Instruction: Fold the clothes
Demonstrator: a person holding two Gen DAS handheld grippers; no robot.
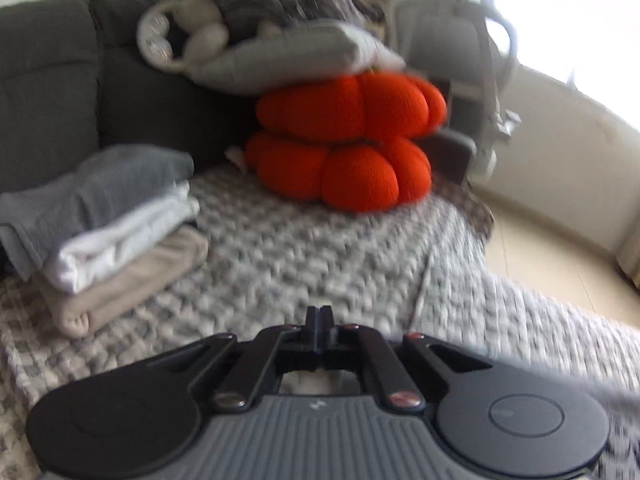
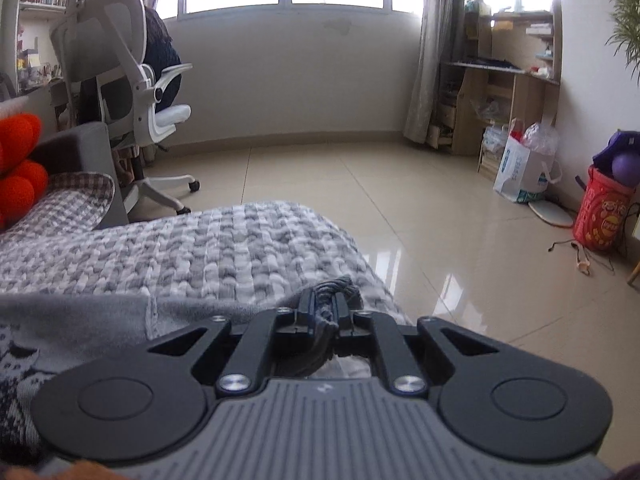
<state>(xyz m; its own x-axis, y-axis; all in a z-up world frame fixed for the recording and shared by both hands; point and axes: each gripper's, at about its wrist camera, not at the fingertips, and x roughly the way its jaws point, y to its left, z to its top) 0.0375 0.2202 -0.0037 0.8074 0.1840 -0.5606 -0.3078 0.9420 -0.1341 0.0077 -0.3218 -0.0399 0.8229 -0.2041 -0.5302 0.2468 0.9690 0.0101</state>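
In the left wrist view my left gripper (image 1: pixel 320 316) is shut with nothing visible between its fingers, above the grey-and-white knit blanket (image 1: pixel 300 248). A stack of three folded garments (image 1: pixel 108 224), grey on white on beige, lies at the left of the blanket. In the right wrist view my right gripper (image 2: pixel 325 305) is shut on a bunched edge of a grey patterned sweater (image 2: pixel 76 328), which spreads to the left over the blanket (image 2: pixel 208 248).
Two orange pumpkin cushions (image 1: pixel 348 140) with a grey pillow (image 1: pixel 296 56) on top sit against the dark grey sofa back (image 1: pixel 52 80). A white office chair (image 2: pixel 120 80) stands beyond the blanket's edge. Tiled floor (image 2: pixel 440 208), a shelf unit (image 2: pixel 500 80) and bags (image 2: pixel 524 168) lie to the right.
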